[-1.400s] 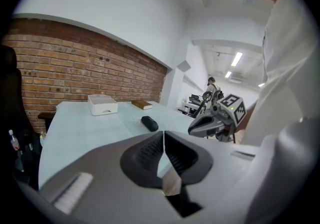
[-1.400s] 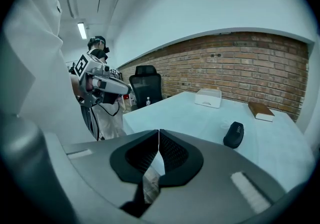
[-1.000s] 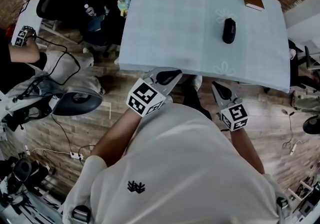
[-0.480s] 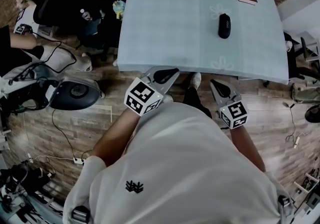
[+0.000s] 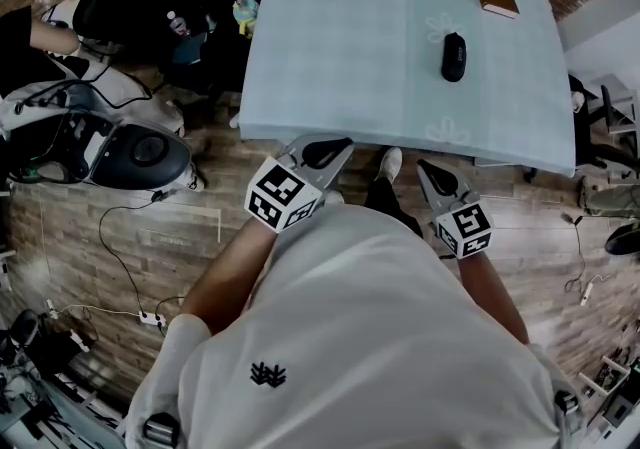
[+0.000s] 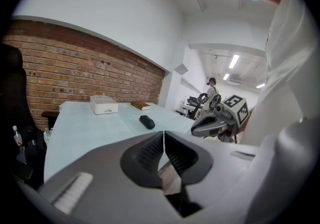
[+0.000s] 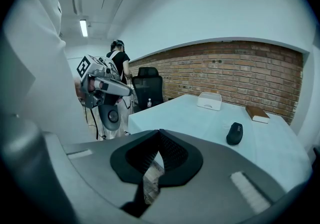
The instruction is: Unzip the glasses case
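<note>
Barely anything moves: left gripper [image 5: 335,148] and right gripper [image 5: 431,173] hang off the near edge of the worktop [image 5: 330,57].
Both closed, empty; glasses case [image 5: 454,57] lies well apart, toward the far right corner.

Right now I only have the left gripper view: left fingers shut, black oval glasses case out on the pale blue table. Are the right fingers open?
Observer: No. The right gripper view shows the right gripper with its fingers shut together and nothing between them.
Operator: Which side of the table is the case on?
Observer: In the head view the black oval glasses case lies on the right half of the pale blue table, far ahead of the right gripper.
Operator: Anything on the floor near me?
Observer: The head view shows a black domed machine on the wood floor, off to the person's left.
</note>
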A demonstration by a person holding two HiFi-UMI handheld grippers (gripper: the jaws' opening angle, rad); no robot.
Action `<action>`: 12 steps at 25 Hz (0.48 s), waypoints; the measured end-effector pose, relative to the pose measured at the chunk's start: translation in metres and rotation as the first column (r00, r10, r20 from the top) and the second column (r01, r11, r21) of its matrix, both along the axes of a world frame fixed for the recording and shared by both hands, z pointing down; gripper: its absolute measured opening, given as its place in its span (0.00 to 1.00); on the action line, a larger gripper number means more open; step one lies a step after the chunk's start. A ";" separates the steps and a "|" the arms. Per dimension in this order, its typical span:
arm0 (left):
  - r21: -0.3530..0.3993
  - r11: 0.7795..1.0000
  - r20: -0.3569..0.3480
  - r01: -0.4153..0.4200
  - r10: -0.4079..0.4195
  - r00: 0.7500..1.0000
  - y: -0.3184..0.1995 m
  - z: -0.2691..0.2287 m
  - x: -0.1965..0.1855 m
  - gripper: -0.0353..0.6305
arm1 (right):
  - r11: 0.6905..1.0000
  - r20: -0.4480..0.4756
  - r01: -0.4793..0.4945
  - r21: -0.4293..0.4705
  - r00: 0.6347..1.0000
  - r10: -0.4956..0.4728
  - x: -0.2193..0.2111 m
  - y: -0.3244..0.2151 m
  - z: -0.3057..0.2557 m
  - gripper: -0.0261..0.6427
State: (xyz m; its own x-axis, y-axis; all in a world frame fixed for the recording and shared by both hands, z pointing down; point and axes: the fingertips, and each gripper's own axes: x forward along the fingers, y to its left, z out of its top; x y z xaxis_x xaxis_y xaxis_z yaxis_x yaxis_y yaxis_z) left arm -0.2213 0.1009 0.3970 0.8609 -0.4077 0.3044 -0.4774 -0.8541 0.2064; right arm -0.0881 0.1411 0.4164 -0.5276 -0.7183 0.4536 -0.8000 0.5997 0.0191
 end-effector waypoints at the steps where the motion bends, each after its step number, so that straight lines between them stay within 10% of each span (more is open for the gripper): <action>1: -0.001 1.000 -0.001 0.004 -0.004 1.000 0.000 0.000 -0.001 0.14 | 1.000 0.000 0.002 -0.001 1.000 -0.002 0.000 0.000 0.000 0.04; 12: -0.020 0.999 0.002 0.032 -0.032 0.999 -0.002 0.005 -0.007 0.14 | 1.000 0.003 0.027 -0.012 1.000 -0.027 -0.005 -0.007 0.004 0.04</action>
State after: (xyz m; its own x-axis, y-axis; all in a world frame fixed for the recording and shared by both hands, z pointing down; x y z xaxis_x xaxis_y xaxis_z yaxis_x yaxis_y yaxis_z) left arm -0.2287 0.0988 0.4017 0.8469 -0.4292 0.3139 -0.5050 -0.8340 0.2222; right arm -0.0934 0.1342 0.4202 -0.5482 -0.6983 0.4602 -0.7836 0.6212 0.0093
